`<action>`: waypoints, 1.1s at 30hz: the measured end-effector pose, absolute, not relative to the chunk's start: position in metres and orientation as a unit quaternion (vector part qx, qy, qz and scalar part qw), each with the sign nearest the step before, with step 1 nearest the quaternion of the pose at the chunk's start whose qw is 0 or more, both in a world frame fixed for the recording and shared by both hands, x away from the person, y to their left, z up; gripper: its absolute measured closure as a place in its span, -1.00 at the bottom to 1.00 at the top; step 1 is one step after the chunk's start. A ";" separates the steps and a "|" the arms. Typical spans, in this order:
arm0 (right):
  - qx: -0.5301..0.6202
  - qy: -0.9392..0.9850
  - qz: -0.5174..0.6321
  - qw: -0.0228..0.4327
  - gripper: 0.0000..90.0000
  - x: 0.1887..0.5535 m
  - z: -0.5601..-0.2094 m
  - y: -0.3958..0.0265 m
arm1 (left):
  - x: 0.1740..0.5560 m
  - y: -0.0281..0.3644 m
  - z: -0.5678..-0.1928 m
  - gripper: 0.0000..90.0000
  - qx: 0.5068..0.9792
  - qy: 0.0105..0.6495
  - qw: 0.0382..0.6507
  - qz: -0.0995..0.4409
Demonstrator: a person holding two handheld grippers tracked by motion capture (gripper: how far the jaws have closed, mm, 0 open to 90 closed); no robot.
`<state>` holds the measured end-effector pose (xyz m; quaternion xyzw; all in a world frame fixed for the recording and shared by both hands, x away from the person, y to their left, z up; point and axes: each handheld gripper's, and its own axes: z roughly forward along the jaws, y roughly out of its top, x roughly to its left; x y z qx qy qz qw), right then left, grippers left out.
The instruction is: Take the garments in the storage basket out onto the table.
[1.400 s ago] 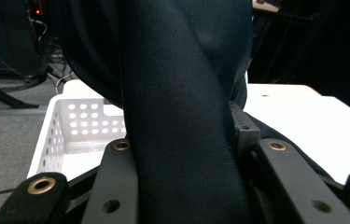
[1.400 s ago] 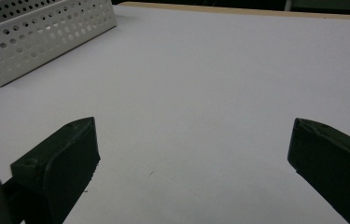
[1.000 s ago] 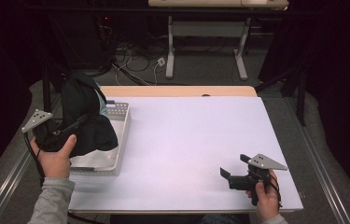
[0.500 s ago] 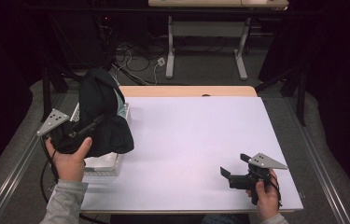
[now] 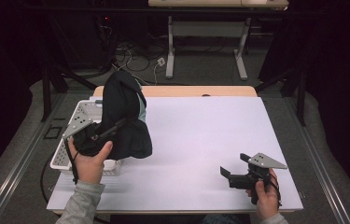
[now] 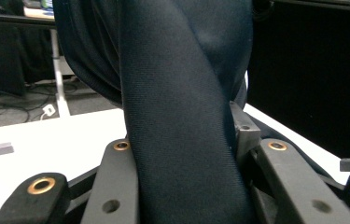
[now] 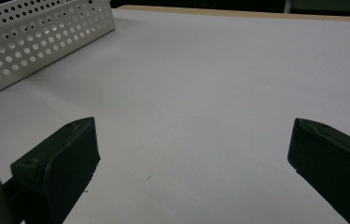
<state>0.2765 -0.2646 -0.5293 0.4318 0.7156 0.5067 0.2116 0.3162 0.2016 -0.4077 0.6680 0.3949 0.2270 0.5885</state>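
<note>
A dark garment [image 5: 125, 119] is held raised above the left part of the counter [image 5: 200, 140], its bulk hanging over the right edge of a white perforated basket [image 5: 81, 116] and over the white surface just beside it. A pale lining is seen at the garment's upper right edge. In the left gripper view the dark cloth [image 6: 182, 116] is seen passing upward between the two black jaws, which are closed on it; a thick twisted fold is clamped there.

The left hand-held gripper [image 5: 112, 128] is held by the person's left hand [image 5: 88, 161], with its grey three-cornered plate standing at the basket's near left side. The basket is set at the left edge of the counter, and its perforated wall [image 7: 42, 37] is also seen in the right gripper view at upper left.

The right hand-held gripper [image 5: 228, 173] is held low over the near right part of the counter by the right hand [image 5: 266, 196], well apart from the garment. Its jaws are spread wide with nothing between them; bare white surface [image 7: 200, 93] is seen in the gap.
</note>
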 end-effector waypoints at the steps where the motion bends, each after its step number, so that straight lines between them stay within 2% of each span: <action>1: 0.432 0.716 0.507 0.212 -0.96 0.276 -0.529 -0.265 | 0.316 0.199 -0.409 0.43 0.670 0.393 0.588 0.226; 19: 0.435 0.711 0.509 0.211 -0.96 0.277 -0.530 -0.265 | 0.317 0.158 -0.431 0.43 0.692 0.369 0.589 0.195; 33: 0.433 0.714 0.508 0.212 -0.96 0.276 -0.529 -0.265 | 0.319 0.144 -0.446 0.43 0.716 0.365 0.568 0.177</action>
